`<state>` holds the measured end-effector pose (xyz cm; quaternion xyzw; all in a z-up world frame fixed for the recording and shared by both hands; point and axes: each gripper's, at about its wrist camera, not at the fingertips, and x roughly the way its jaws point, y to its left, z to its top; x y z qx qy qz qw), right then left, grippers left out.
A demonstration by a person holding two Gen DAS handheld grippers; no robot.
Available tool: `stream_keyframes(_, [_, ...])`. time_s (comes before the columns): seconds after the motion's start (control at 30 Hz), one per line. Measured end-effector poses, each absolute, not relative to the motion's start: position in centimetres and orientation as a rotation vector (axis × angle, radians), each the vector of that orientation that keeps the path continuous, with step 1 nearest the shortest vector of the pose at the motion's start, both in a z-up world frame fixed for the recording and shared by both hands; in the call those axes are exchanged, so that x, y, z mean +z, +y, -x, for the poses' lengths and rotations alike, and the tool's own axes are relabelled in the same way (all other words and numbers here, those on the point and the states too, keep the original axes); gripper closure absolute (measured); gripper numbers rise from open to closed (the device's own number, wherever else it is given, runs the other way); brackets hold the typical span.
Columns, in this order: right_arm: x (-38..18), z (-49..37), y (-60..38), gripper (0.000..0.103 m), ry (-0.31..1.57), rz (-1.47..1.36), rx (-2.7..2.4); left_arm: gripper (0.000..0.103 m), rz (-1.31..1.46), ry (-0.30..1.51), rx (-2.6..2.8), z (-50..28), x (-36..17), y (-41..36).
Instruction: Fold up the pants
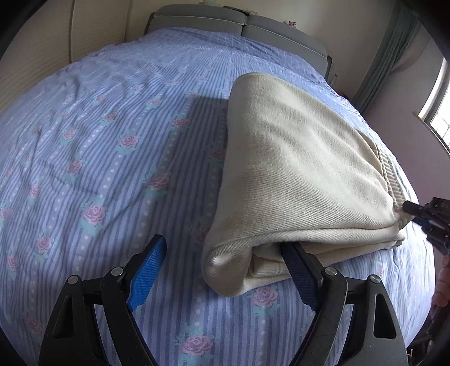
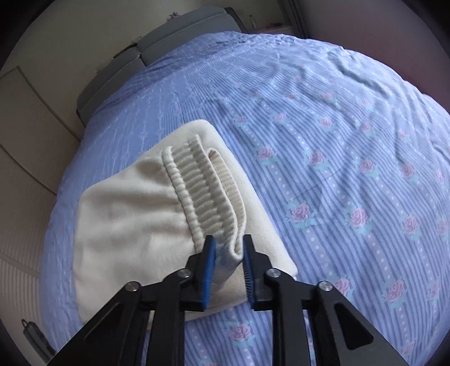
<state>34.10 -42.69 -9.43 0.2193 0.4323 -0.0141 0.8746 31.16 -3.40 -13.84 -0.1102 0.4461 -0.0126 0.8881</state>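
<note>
The cream pants [image 1: 303,174] lie folded in a thick bundle on the blue flowered bed sheet [image 1: 98,135]. My left gripper [image 1: 222,250] is open; its right finger [image 1: 298,267] is tucked under the top layer at the bundle's near edge, its left finger [image 1: 149,267] stands over the sheet. In the right wrist view my right gripper [image 2: 229,247] is shut on the ribbed waistband [image 2: 202,185] of the pants [image 2: 126,214] at its near end. The right gripper also shows in the left wrist view [image 1: 410,209] at the bundle's right corner.
A grey headboard [image 1: 242,25] stands at the far end of the bed. A window [image 1: 438,109] and curtain are at the right. Cream wardrobe doors [image 2: 25,146] line the left side. A dark object [image 2: 31,335] lies on the floor by the bed.
</note>
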Motion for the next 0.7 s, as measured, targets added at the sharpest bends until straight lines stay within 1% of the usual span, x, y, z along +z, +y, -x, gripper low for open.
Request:
stream_keyframes(0.1, [-8.0, -33.2, -42.6, 0.091, 0.848, -0.482, -0.011, 0.019, 0.198, 0.929, 0.005, -31.0, -14.0, -3.7])
stream_keyframes(0.2, [-7.1, -32.7, -43.3, 0.092, 0.819, -0.498, -0.042, 0.019, 0.244, 0.951, 0.029, -30.7, -14.3, -3.1])
stream_keyframes(0.3, [-8.2, -33.2, -43.7, 0.092, 0.850, -0.451, -0.105, 0.019, 0.302, 0.975, 0.037, -30.5, -14.7, -2.4])
stream_keyframes(0.43, [-10.1, -33.5, -44.2, 0.091, 0.910, -0.437, -0.133, 0.018, 0.303, 0.981, 0.044, -30.4, -14.8, -2.2])
stream_keyframes(0.5, [-10.0, -33.2, -44.1, 0.090, 0.913, -0.423, -0.132, 0.015, 0.284, 1.005, 0.069, -30.2, -14.6, -2.2])
stream_keyframes(0.57, [-10.0, -33.0, -43.7, 0.089, 0.927, -0.404, -0.133, 0.017, 0.230, 1.059, 0.147, -29.9, -14.5, -2.2])
stream_keyframes(0.63, [-10.1, -32.7, -43.5, 0.081, 0.938, -0.367, -0.164, 0.017, 0.215, 1.101, 0.138, -29.4, -14.5, -1.9])
stream_keyframes(0.7, [-10.1, -32.2, -43.4, 0.076, 0.942, -0.346, -0.183, 0.017, 0.236, 1.084, 0.124, -28.7, -13.6, -1.6])
